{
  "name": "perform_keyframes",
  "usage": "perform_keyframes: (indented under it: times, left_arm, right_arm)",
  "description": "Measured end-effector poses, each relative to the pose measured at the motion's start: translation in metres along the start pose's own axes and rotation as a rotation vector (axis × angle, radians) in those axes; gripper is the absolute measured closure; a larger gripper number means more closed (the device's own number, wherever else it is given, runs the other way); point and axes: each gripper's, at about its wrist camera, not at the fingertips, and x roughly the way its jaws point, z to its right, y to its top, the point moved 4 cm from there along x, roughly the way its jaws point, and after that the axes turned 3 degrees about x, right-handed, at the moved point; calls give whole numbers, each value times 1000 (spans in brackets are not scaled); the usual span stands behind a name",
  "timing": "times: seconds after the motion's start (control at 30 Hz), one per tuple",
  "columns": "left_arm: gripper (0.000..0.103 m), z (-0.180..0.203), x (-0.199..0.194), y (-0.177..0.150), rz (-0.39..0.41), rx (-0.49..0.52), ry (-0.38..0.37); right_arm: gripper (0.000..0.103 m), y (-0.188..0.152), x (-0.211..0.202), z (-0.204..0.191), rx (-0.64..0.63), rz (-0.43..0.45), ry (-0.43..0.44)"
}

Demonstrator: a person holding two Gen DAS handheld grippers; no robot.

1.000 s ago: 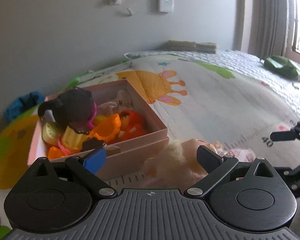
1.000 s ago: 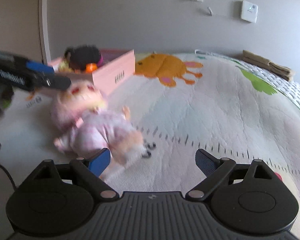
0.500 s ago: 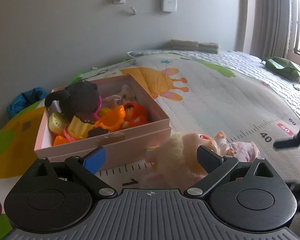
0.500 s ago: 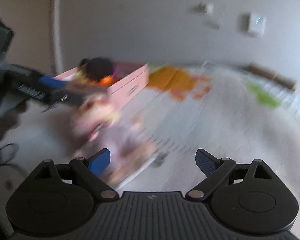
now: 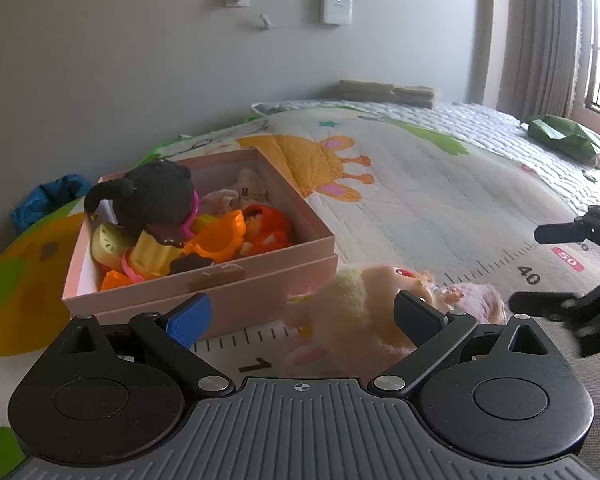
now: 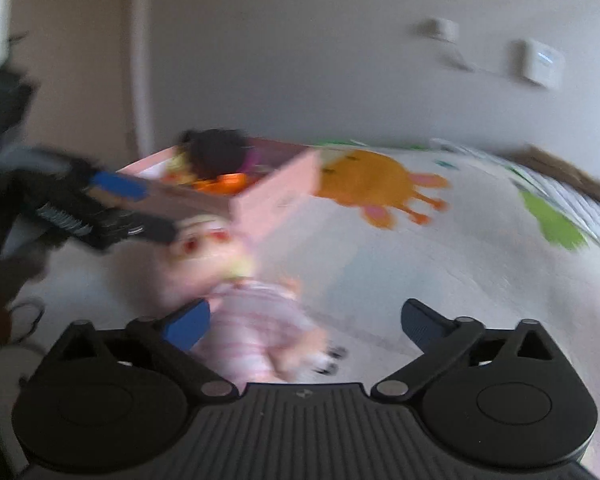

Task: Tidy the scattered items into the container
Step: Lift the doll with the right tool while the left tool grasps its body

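- The left gripper has its fingers wide apart, pressing on nothing; the blue pad sits at about 8 o'clock of the view and the dark pad at about 4 o'clock.
- Between and just beyond those fingers lies the doll, on its back on the play mat, its pale fuzzy hair toward the camera and its pink-dressed body running off toward 3 o'clock.
- The right gripper has its fingers spreading wider; the doll's pink striped body lies between them, nearer the blue pad, and neither pad presses on it. This view is blurred, so fine contact is hard to read.
- In the left view the right gripper's two dark fingers reach in from 3 o'clock, one above the other, beside the doll's legs.
- The pink box stands at 10 o'clock of the doll, its near corner just beside the doll's head.
- Inside the box are a black plush toy, orange plastic pieces, a yellow cupcake toy and a pale cloth toy at the back.
- Farther out: a blue bundle at 9 o'clock by the wall, folded cloths at 12 o'clock, a green item at 2 o'clock near the curtain.
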Motion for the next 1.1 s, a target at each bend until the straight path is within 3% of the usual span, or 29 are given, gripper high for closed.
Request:
perform_keyframes:
  times: [0.1,0.23,0.3,0.43,0.57,0.7,0.83,1.1]
  left_arm:
    - [2,0,0,0,-3,-9,-1]
    - [3,-2,-2,-2,-24,-42,-25]
    - [3,-4,0,-3,-58,-87,-94]
    - [3,-2,5,0,-51,-179,-245]
    - [3,7,22,4,-72,-149,-232]
    - [3,17,36,-2,-121,-112,-224]
    - [3,20,37,-2,-119,-93,-219]
    - [3,16,39,-4,-115,-91,-229]
  right_arm:
    - [0,-8,24,-22,-134,-48,24]
    - [0,-13,50,-18,-26,-104,66]
    - [0,-16,51,-18,-20,-101,63]
    - [0,-23,47,-19,-21,-115,40]
    - [0,-28,37,-17,-1,-115,17]
    - [1,-30,37,-22,-67,-99,-45]
    - [15,-27,43,-24,-56,-108,-16]
    - [12,-28,45,-23,-51,-129,-25]
